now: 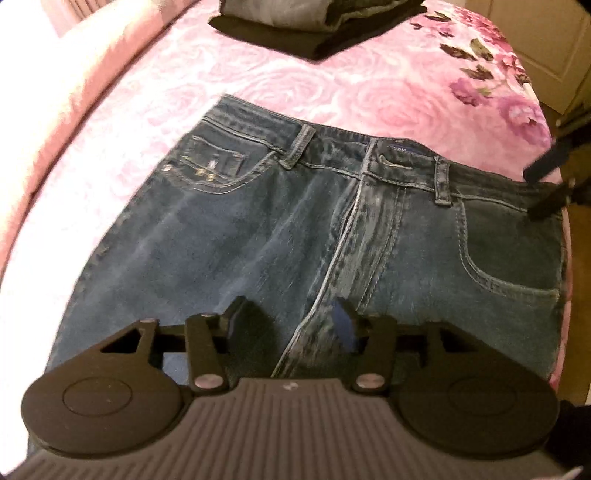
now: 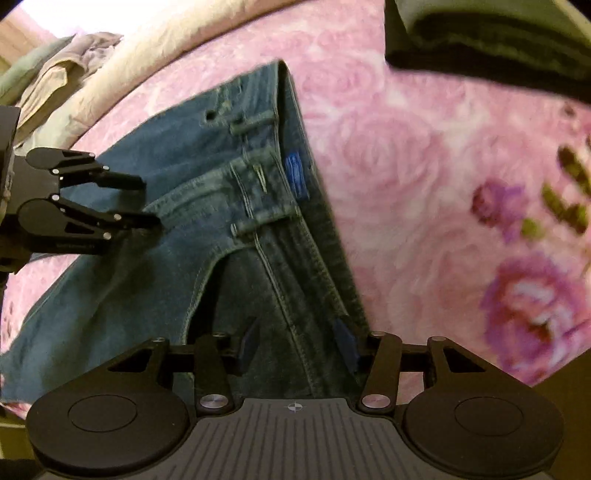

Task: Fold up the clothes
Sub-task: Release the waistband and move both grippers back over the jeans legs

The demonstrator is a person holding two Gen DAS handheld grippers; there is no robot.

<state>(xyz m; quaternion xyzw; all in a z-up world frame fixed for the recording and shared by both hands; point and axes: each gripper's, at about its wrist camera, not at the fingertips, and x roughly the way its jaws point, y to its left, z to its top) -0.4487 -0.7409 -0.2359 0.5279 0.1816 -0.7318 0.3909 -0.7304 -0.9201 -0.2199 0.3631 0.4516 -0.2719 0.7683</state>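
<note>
Jeans (image 1: 295, 221) lie flat under both spread, empty tongs, left (image 1: 291, 325) and right (image 2: 295, 347). Right seemingly straddles the waistband (image 2: 295, 177); a shallow pinch could slip off thick denim

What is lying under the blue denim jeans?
The blue denim jeans lie on a pink rose-patterned blanket. It shows all around them; the part beneath the jeans is covered.

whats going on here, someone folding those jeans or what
A person with a gripper in each hand is working on a pair of jeans spread front-up on a pink flowered bedspread. The left gripper hangs open over the crotch area; the right gripper stands open over the waistband side. Neither holds the cloth. No fold shows yet. A stack of folded clothes lies beyond.
</note>
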